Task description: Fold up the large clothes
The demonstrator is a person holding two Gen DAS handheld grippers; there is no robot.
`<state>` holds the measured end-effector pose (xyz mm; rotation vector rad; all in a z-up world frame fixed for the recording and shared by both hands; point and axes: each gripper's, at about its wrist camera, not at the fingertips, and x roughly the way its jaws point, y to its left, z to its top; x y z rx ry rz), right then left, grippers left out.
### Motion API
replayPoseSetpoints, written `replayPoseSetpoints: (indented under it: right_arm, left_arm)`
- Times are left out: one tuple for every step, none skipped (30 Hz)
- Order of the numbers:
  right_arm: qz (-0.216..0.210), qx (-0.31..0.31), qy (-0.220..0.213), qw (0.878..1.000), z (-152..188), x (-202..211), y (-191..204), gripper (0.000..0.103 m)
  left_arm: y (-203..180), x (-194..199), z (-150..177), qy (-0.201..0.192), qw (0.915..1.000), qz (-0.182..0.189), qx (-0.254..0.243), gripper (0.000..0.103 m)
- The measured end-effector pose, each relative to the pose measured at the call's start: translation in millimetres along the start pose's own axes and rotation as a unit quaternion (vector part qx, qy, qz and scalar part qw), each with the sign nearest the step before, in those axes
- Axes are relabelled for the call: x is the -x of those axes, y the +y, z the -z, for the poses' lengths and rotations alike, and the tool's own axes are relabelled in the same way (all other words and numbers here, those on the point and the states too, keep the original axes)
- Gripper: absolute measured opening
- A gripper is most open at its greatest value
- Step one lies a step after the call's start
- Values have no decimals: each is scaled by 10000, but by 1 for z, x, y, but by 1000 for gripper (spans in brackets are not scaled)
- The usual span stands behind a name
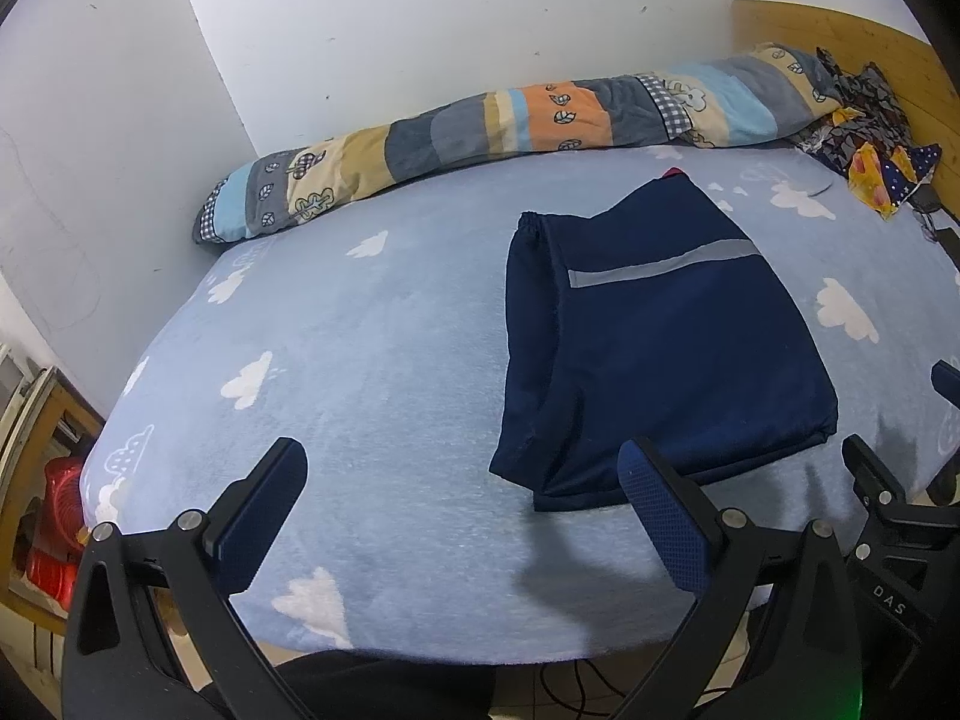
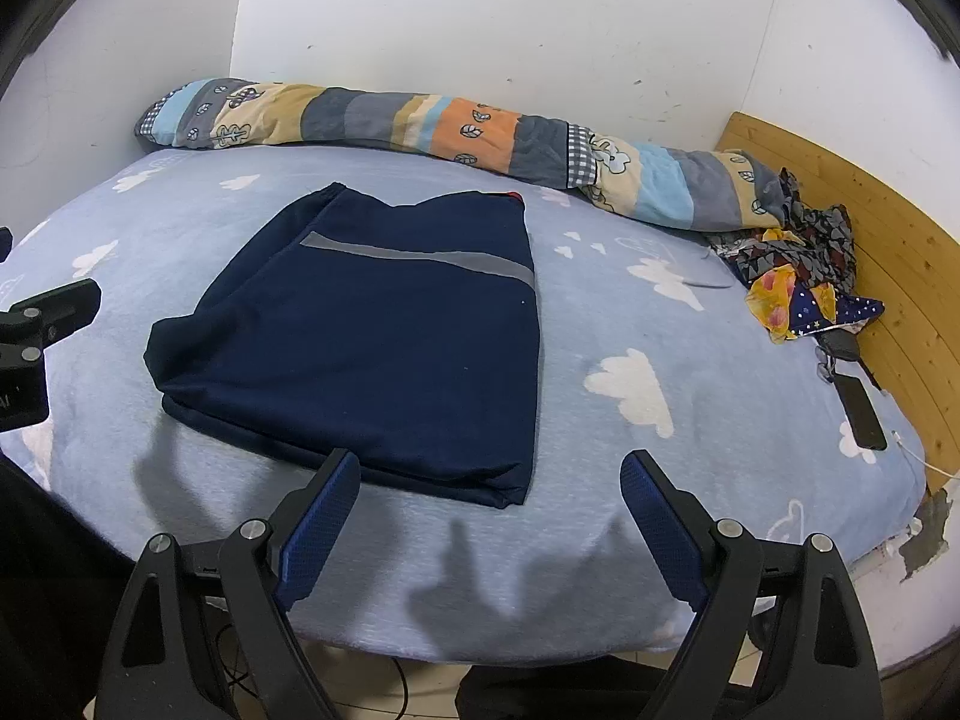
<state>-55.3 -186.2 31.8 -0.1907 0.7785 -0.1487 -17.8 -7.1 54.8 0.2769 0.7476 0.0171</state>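
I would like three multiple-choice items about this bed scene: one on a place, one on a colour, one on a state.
1. Where does the rolled quilt lie?
A. along the wall
B. on the garment
C. on the floor

2. What colour is the stripe on the folded navy garment?
A. red
B. grey
C. yellow

3. How are both hand-held grippers, left and right?
A. shut on cloth
B. open, holding nothing
C. out of view

Key: 1 A, it runs along the bed's far edge; 2 B, a grey band crosses it; 3 B, fingers spread above the sheet.

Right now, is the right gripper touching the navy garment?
Cannot tell. In the right wrist view the open right gripper has one finger tip overlapping the navy garment's near edge; contact or hovering is unclear.
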Motion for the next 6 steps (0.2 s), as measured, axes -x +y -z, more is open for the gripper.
replayPoseSetpoints:
  right_arm:
    - [-1, -5, -1, 10000, 0, 0, 0, 90]
    - [-23, -22, -1, 10000, 0, 1, -1, 90]
    - [-57, -39, -1, 10000, 0, 1, -2, 90]
    - [-104, -83, -3, 9999, 0, 1, -3, 90]
    - [-141, -128, -10, 9998, 0, 2, -5, 90]
    - [-157, -168, 3, 9997, 0, 2, -8, 90]
  left_arm:
    - [1, -1, -1, 59, 10000, 73, 29, 103]
    - [3, -2, -1, 124, 9997, 173, 68, 103]
    - [8, -5, -1, 239, 9991, 307, 174, 103]
    - [12, -5, 0, 288, 9989, 262, 267, 103]
    - [16, -6, 0, 296, 9989, 152, 341, 103]
    - [23, -9, -3, 316, 9986, 108, 402, 103]
